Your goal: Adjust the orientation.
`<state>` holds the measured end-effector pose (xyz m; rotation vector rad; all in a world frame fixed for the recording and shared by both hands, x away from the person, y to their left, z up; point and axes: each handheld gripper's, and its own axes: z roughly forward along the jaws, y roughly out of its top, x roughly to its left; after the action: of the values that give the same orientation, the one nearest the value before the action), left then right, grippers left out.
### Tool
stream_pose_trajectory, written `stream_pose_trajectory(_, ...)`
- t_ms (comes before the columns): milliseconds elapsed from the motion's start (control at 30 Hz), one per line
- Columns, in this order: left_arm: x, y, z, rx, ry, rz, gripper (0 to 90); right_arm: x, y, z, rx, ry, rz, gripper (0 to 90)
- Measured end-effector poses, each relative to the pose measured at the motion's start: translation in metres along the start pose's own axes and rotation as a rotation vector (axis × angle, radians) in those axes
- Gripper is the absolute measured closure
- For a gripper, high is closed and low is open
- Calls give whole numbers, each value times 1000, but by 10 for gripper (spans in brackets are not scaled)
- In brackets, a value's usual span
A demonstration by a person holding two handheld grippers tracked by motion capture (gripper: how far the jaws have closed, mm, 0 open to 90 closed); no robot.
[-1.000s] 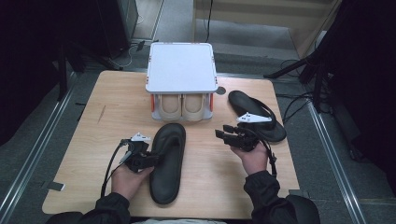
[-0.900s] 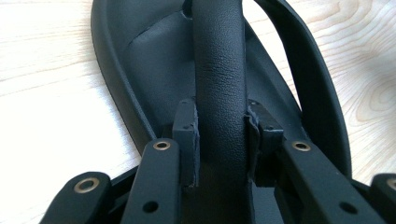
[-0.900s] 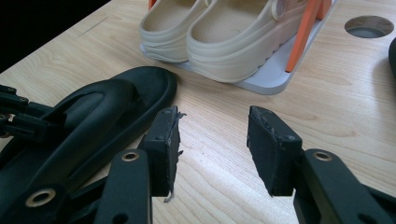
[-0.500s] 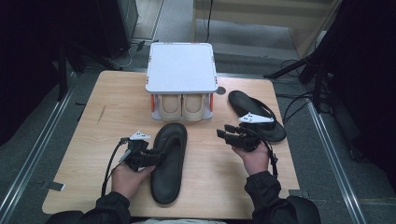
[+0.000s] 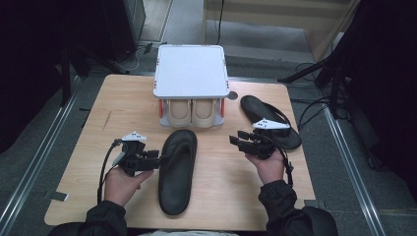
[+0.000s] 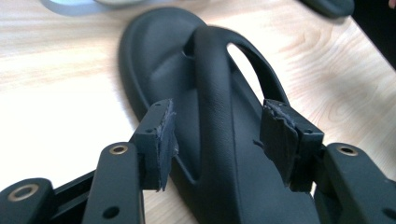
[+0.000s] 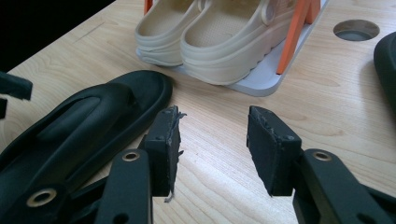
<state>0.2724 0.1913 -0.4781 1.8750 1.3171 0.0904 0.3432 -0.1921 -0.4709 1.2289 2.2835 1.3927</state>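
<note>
One wooden table point(image 5: 88, 147) carries the work. On its far middle stands one white two-tier rack point(image 5: 191, 70), flat top shelf bare, orange posts at the corners. Beneath that shelf sit two beige clogs point(image 5: 193, 112), side by side and touching, toes toward the person.

Black flip-flops count two. The first flip-flop point(image 5: 177, 169) lies flat at the table's centre, just in front of the rack, lengthwise away from the person, strap up. The second flip-flop point(image 5: 269, 121) lies near the right edge, angled, well apart from the first.

Grippers count two, one per hand. The left gripper point(image 5: 156, 161) sits at the first flip-flop's left rim. Its jaws have just been opening; in the left gripper view they stand wide on either side of the thick centre strap point(image 6: 215, 93), with a gap between each pad and the strap, so the sandal is released. The right gripper point(image 5: 236, 140) is held over bare wood between the two flip-flops, jaws spread with nothing between them, pointing toward the rack.

One round hole point(image 5: 232, 95) pierces the tabletop just right of the rack.
</note>
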Motion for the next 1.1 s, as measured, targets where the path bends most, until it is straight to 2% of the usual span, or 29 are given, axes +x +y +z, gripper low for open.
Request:
stream_pose_trajectory(67,4,1,-4,-15,4,-1,449,-1,0,0,-1,-3,0,553)
stream_pose_trajectory(200,13,2,-8,-5,18,2,432,-2,1,-1,0,-7,0,557)
stream_pose_trajectory(333,20,4,-13,-25,-11,-6,420,-4,1,-2,-5,-10,6,564)
stream_pose_trajectory(367,22,5,-14,-21,1,10,419,-4,1,-4,-6,-12,9,569)
stream_pose_trajectory(500,30,6,-13,6,22,29,411,-8,0,-8,-7,-26,6,602)
stream_pose_trajectory(633,39,9,-13,0,32,16,409,-14,-1,-10,-9,-38,17,619)
stream_pose_trajectory(767,46,12,-14,-3,20,12,403,-19,-2,-11,4,-68,-1,641)
stream_pose_trajectory(867,49,14,-13,-1,22,5,401,-24,-3,-11,17,-85,6,659)
stream_pose_trajectory(1000,52,18,-14,-8,21,17,401,-28,-6,-13,23,-102,15,692)
stream_pose_trajectory(1100,56,20,-14,-10,27,16,401,-32,-9,-12,38,-121,19,748)
